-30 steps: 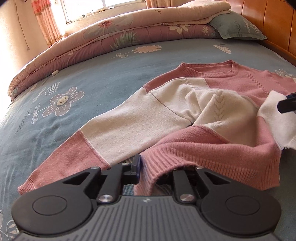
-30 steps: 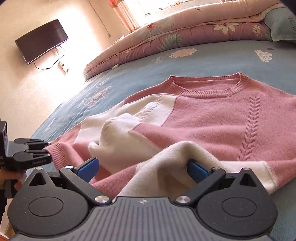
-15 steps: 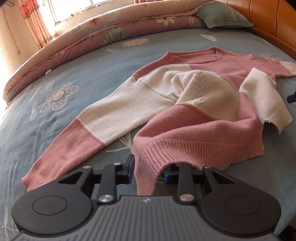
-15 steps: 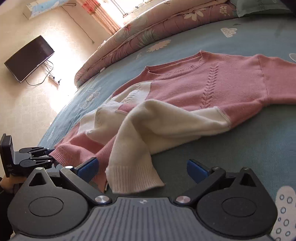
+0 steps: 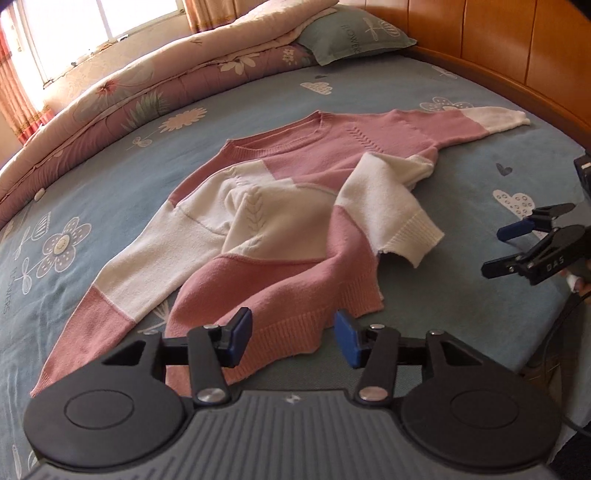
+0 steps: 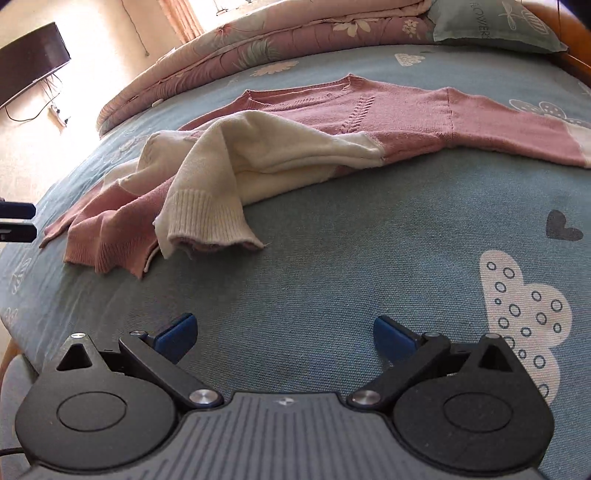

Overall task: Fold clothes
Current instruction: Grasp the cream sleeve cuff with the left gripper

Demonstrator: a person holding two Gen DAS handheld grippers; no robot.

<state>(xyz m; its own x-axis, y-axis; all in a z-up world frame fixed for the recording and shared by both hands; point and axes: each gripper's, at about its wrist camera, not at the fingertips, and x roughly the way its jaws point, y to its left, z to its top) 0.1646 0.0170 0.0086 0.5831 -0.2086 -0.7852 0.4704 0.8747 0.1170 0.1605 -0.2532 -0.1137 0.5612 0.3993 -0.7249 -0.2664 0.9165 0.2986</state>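
Both grippers free, sweater on the bed

The left gripper [image 5: 291, 338] has just been opening, its pads apart over the pink hem of the sweater [image 5: 295, 206], gripping nothing; the right gripper [image 6: 284, 338] gapes wide over the bedsheet [image 6: 369, 258], sweater ahead-left.

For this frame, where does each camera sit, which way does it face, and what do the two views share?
Left wrist: rides the left gripper, looking down along its open fingers at the pink hem of the sweater; the right gripper and a bit of the hand show at right.
Right wrist: rides the right gripper, open over bare bedsheet, facing the sweater's white cuff; the left gripper's tips show at the left edge.
Shared: sweater, bedsheet, folded quilt, pillow.
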